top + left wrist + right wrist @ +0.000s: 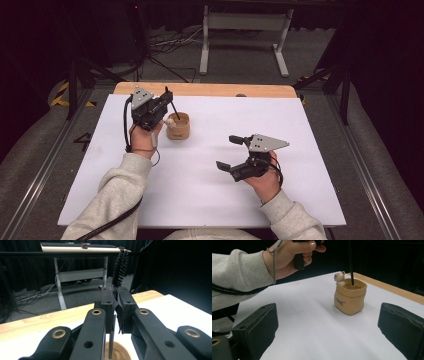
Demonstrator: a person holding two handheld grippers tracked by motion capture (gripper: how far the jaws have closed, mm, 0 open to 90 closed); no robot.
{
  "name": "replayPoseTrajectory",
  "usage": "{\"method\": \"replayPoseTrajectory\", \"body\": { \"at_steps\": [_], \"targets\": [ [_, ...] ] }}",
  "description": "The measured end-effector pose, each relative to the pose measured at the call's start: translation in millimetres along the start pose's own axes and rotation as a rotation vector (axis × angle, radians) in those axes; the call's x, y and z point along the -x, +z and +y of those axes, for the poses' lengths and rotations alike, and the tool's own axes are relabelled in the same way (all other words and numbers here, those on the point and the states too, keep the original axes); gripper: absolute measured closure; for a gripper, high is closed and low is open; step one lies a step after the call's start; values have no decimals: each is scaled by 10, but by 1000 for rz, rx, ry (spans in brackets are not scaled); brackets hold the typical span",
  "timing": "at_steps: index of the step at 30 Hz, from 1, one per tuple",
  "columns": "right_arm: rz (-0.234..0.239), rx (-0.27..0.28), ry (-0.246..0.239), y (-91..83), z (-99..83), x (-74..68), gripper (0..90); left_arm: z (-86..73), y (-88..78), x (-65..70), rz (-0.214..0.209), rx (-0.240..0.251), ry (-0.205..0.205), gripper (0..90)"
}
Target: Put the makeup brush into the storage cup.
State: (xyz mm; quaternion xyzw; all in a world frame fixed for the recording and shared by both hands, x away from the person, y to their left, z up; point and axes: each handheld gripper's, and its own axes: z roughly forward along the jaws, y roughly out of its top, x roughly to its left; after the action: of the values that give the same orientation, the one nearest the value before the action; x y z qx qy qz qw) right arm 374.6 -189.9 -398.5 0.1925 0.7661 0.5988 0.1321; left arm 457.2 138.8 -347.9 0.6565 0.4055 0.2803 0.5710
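A tan sack-shaped pot (178,126) with a small bear figure on its rim stands on the white sheet, left of centre. My left gripper (167,97) hangs just above it, shut on a thin black brush (173,107) whose handle slants down into the pot. In the left gripper view the jaws (115,297) pinch the stem, the bristle head (120,267) sticks up past them, and the handle (111,345) drops into the pot (123,353). My right gripper (229,152) rests low on the sheet at the right, open, nothing between its pads (257,327). It faces the pot (349,300).
A white sheet (200,195) covers the wooden table, whose far edge (200,89) shows bare. Beyond it are a white desk frame (245,22) and cables on the floor. A keyboard (75,245) lies on that desk. The person's hand (292,255) holds the left gripper.
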Motion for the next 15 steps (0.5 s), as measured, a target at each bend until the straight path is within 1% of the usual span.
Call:
{"method": "replayPoseTrajectory", "body": {
  "at_steps": [4,6,7,10,12,15],
  "targets": [
    [5,0,-3,3,-2,-3,35,-44,24,-13,-13,-3,-1,844],
    [5,0,-4,4,-3,-3,35,-68,39,-23,-22,-2,-11,843],
    [4,-1,-3,4,-4,-2,35,-78,44,-30,-23,-3,-5,843],
    [6,-1,-1,6,-9,2,35,-98,51,-25,-26,-13,-2,842],
    [5,-4,0,5,-12,3,35,-109,59,-14,-26,-13,-2,841],
    [6,-6,1,9,-15,2,35,-122,73,11,-25,-21,9,841]
  ]
}}
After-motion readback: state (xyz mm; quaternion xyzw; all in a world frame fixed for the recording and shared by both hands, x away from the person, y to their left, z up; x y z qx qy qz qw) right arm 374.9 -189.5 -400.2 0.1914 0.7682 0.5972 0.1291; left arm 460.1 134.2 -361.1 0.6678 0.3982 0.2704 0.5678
